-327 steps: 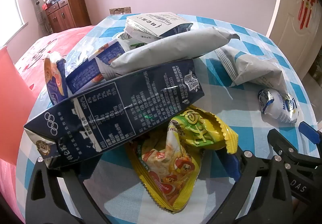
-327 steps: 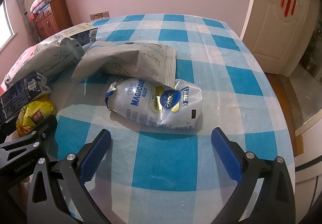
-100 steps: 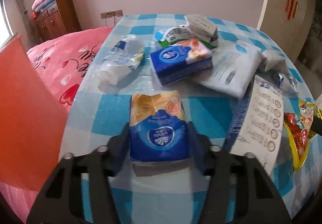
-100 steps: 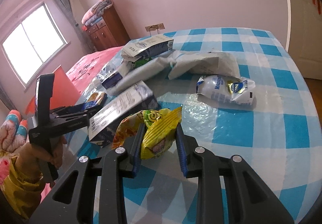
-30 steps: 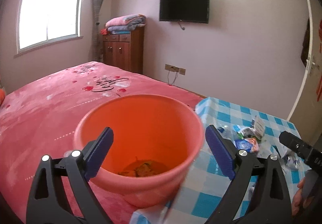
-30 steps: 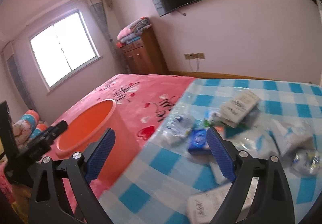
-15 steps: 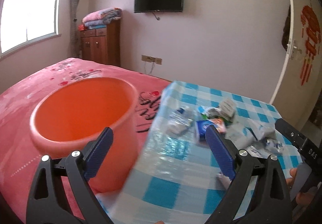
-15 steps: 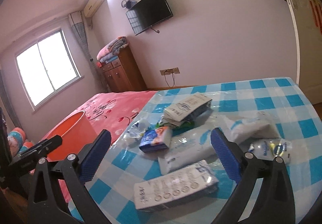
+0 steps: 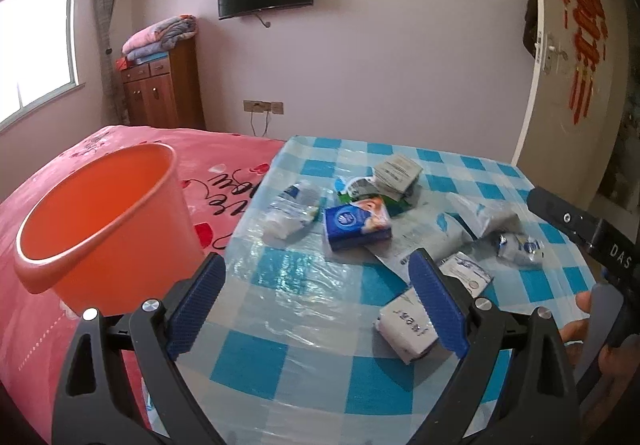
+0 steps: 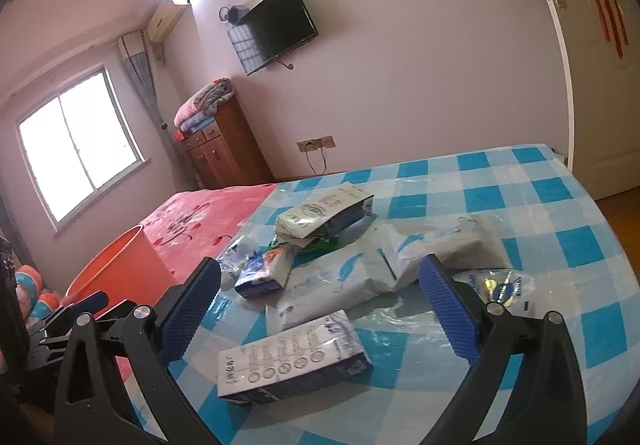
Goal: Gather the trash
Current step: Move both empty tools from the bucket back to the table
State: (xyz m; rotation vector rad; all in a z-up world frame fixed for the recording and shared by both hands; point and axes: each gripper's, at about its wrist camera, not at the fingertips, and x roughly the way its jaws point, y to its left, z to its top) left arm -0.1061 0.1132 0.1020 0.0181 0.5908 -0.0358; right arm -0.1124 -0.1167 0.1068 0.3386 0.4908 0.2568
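The nearest piece of trash to me is the flattened milk carton (image 10: 294, 359), lying on its side on the checked tablecloth (image 10: 560, 213) just ahead of my right gripper (image 10: 320, 309); I'd judge it light, empty and fairly stiff along its folded edges, with a waxy skin that could slip, so I would pinch it across the narrow width near one end rather than try to span its length. Behind it lie a limp grey pouch (image 10: 336, 287), a blue tissue pack (image 9: 356, 223) that looks soft and squashy, a crumpled clear bottle (image 9: 292, 209) and a small white-and-blue packet (image 10: 496, 291); all seem light, and the crinkly ones should crush readily in the grip. Both my tools are empty: the right one's jaws stand wide apart, and the left gripper (image 9: 316, 301) is spread equally wide, hanging over the near table edge. The orange bucket (image 9: 100, 221) stands on the pink bedspread (image 9: 236, 149) just beside the table's left edge, close to my left tool.
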